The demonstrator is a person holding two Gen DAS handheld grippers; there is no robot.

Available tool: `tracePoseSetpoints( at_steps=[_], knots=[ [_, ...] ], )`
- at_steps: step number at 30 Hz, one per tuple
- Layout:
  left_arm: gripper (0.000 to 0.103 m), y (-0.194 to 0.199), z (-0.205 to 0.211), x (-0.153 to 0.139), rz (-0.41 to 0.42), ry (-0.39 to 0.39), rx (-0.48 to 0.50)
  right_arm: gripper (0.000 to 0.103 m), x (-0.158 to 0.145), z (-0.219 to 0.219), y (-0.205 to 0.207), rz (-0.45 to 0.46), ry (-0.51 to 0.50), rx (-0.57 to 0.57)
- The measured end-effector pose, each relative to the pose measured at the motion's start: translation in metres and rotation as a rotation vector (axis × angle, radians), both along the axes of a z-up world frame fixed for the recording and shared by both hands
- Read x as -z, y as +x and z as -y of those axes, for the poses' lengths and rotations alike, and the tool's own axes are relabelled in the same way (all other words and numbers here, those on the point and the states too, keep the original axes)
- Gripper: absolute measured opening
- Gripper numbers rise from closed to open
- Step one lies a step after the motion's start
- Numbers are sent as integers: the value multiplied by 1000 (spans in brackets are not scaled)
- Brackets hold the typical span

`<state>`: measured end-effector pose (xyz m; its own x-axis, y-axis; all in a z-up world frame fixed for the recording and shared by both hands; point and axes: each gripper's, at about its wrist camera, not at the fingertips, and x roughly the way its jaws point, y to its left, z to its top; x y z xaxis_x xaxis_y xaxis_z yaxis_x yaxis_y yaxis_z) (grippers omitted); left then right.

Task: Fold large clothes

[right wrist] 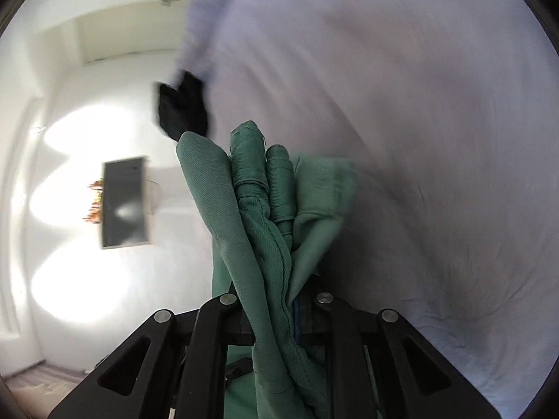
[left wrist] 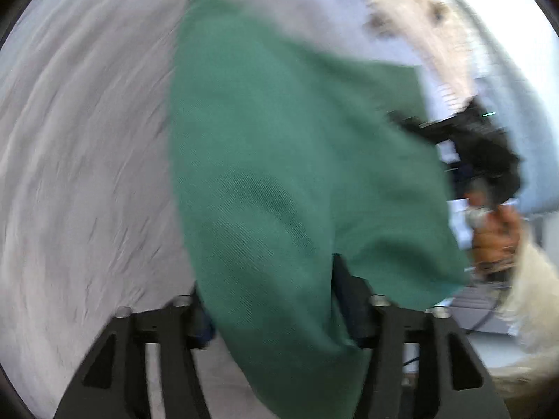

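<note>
A large green garment (left wrist: 286,174) hangs stretched in the air over a bed with a pale sheet (left wrist: 80,146). My left gripper (left wrist: 276,310) is shut on one edge of it; the cloth drapes down between the fingers. In the left wrist view the right gripper (left wrist: 482,146) shows at the far right, held in a hand, at the garment's other end. In the right wrist view my right gripper (right wrist: 276,300) is shut on a bunched hem of the green garment (right wrist: 258,216), with folds and seams standing up between the fingers. Both views are motion-blurred.
The pale sheet (right wrist: 419,139) fills the right of the right wrist view. A white wall with a dark framed panel (right wrist: 124,202) lies to the left. A dark object (right wrist: 183,108) sits beyond the garment. A white fluffy sleeve (left wrist: 531,300) is at the right.
</note>
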<state>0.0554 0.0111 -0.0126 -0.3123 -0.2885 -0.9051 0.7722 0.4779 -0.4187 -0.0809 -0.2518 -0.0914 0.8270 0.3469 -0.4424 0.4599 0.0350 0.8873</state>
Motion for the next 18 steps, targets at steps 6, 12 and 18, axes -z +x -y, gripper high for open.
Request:
tracePoseSetpoints(
  at_steps=[6,12,18],
  knots=[
    [73,20,-27,-25,-18,-62,14,49,-19,-1,-10,-227,-140,-30],
    [73,54,-4,-59,137,-177,-66,45,-81,-1,-4,-308,-434,-76],
    [73,55,45,-13,252,-112,-71,3,-59,9,28,-415,-498,-107]
  ],
)
